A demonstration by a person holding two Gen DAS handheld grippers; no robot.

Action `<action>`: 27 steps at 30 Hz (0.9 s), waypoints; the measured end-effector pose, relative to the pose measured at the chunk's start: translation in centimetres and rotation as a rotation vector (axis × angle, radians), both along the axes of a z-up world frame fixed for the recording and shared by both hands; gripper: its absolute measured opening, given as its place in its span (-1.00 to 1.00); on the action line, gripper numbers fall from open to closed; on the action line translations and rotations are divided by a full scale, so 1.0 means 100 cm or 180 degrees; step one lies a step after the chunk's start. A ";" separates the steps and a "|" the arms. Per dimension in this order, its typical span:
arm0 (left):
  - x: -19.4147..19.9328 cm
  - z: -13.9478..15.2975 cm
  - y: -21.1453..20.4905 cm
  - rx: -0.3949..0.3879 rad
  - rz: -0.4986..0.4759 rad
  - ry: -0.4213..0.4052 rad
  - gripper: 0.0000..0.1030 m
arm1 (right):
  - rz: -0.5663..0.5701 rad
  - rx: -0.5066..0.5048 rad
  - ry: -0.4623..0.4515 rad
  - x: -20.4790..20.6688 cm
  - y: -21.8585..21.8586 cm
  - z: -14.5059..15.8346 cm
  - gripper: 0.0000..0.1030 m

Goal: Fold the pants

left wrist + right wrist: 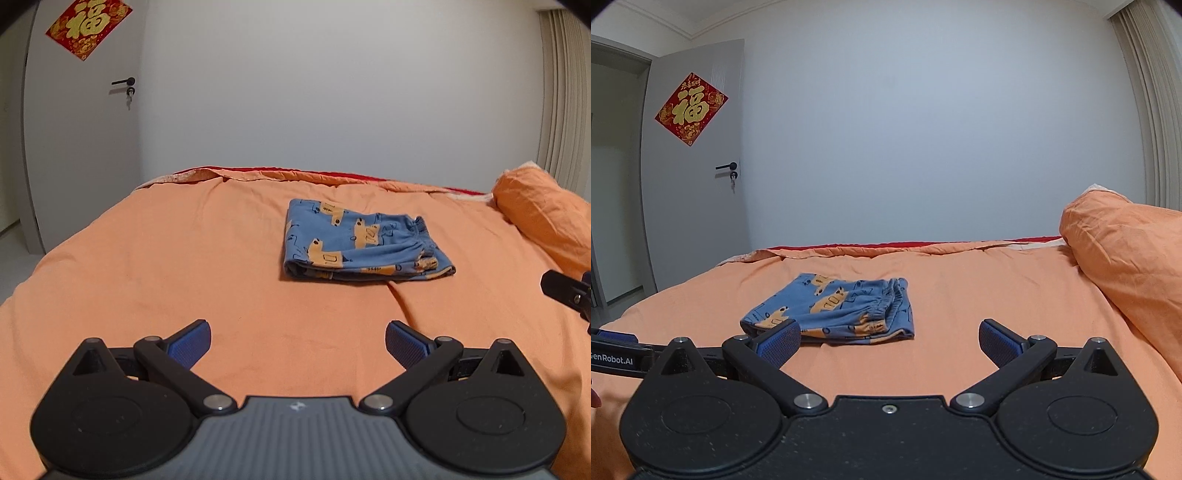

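Blue pants [364,243] with orange car prints lie folded into a compact stack on the orange bed cover [184,258]. They also show in the right wrist view [834,312]. My left gripper [298,345] is open and empty, held back from the pants above the near part of the bed. My right gripper [890,345] is open and empty, close in front of the pants, its left finger pad [779,345] overlapping their near edge in view. Part of the right gripper [570,295] shows at the left wrist view's right edge.
An orange pillow [1126,266] lies at the right end of the bed. A white door [698,184] with a red paper decoration [690,109] stands at the left. A plain wall is behind the bed. The left gripper's body [617,360] shows at the left edge.
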State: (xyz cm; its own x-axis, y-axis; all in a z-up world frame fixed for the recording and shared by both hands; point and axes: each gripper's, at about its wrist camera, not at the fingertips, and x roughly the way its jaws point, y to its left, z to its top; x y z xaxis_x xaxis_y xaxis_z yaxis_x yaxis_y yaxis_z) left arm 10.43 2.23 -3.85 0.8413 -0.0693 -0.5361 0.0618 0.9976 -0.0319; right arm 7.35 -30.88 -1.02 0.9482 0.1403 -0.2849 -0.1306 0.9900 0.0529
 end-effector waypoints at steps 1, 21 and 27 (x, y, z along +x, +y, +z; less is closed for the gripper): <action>0.001 -0.001 0.000 0.0031 -0.0003 0.0006 0.99 | 0.0004 0.0000 0.0008 0.000 0.001 -0.002 0.99; -0.001 0.001 0.002 -0.0015 -0.0018 0.0008 0.99 | 0.0053 0.0010 0.0061 0.004 -0.004 -0.008 0.99; -0.002 0.001 0.001 -0.0042 -0.0016 0.0022 0.99 | 0.0051 0.0008 0.0070 0.005 -0.005 -0.008 0.99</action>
